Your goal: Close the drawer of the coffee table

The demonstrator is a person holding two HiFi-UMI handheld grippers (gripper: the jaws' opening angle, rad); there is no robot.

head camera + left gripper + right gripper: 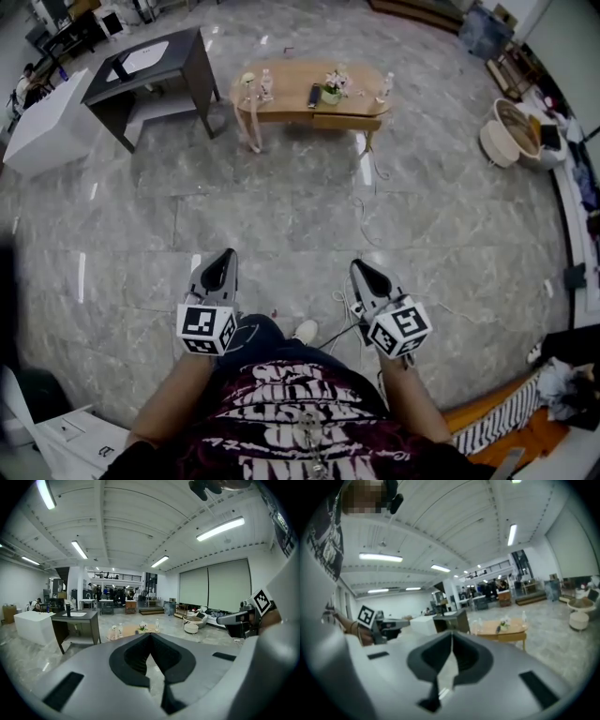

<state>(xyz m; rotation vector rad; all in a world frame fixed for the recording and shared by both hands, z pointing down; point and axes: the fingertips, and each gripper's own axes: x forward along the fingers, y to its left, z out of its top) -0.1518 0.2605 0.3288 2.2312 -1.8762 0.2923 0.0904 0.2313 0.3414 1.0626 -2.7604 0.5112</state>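
Observation:
The oval wooden coffee table point(300, 101) stands far ahead across the marble floor. Its drawer point(348, 121) sticks out a little under the front edge on the right. On top are small bottles, a small plant point(330, 92) and a dark remote. My left gripper point(223, 256) and right gripper point(360, 267) are held side by side close to my body, both shut and empty, pointing toward the table from well short of it. The table point(133, 631) shows small beyond my left gripper point(150, 637). In the right gripper view the table point(501, 629) lies past my right gripper point(451, 635).
A dark grey desk point(155, 67) and a white block point(45, 124) stand left of the table. Round baskets point(511, 131) and clutter line the right wall. A thin cable point(361, 220) trails over the floor between me and the table. A white box point(70, 436) sits by my left leg.

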